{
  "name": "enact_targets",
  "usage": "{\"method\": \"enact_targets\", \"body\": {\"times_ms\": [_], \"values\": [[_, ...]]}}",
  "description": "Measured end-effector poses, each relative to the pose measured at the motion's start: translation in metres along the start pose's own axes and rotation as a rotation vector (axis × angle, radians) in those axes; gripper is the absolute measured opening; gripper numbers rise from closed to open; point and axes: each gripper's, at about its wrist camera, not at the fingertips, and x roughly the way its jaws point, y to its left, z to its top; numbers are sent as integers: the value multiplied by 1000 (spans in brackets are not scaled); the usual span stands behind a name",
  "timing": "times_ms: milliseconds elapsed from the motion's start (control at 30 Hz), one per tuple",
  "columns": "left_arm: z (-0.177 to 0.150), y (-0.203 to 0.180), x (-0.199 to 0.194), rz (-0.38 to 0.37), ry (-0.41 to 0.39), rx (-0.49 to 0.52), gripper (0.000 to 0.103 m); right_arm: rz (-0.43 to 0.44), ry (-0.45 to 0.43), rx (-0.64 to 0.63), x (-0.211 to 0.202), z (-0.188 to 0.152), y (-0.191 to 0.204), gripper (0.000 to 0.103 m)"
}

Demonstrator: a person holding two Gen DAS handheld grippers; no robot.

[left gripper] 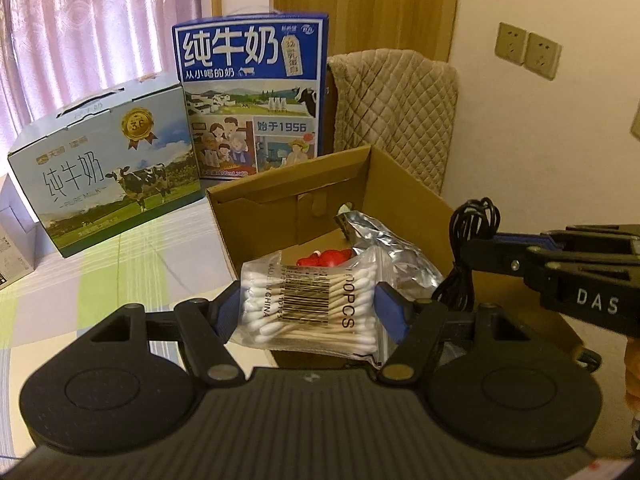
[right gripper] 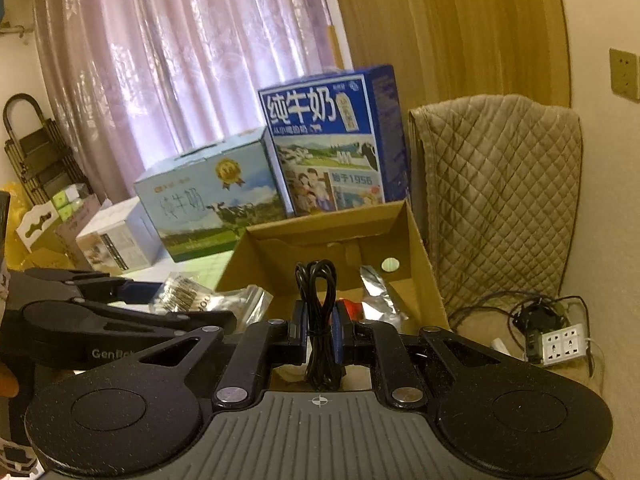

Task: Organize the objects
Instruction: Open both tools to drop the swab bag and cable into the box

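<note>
L gripper (left gripper: 308,312) held level at the near-left corner of the open cardboard box (left gripper: 404,176), jaws closed partway onto a clear bag of cotton swabs (left gripper: 310,304), blue pads pressing both sides; the bag hangs above the box's near rim. R gripper (right gripper: 320,334) comes in from the right, pointing across the box, jaws nearly closed on a bundled black cable (right gripper: 318,312), loops sticking up above the fingers.

Inside the box: a red item (left gripper: 320,258) and a silver foil pouch (left gripper: 384,240) on the floor. L view shows the barcode on the swab bag and the striped cloth (left gripper: 120,272) left of the box w/ bare room there. R view alone shows a round hole in the box's right wall, a white power strip (right gripper: 564,344) w/ tangled wires on the floor to the right, and a folded rack at far left.

Behind the box: a light-blue milk carton (left gripper: 108,168) lying long-side down, a tall dark-blue milk carton (left gripper: 252,96) upright just beside it, close to the box's back wall. Quilted cover (left gripper: 396,116) to the right rear, pink curtain (left gripper: 92,20) beyond.
</note>
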Motion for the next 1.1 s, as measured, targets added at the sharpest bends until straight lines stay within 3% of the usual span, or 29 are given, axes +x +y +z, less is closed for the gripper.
{"method": "enact_targets", "body": {"times_ms": [533,1100], "values": [[30,5,72,83,69,-8,68,30,53,34,52,12,-42,9],[37,8,69,117,60,-25,74,86,69,45,78,22,-52,9]]}}
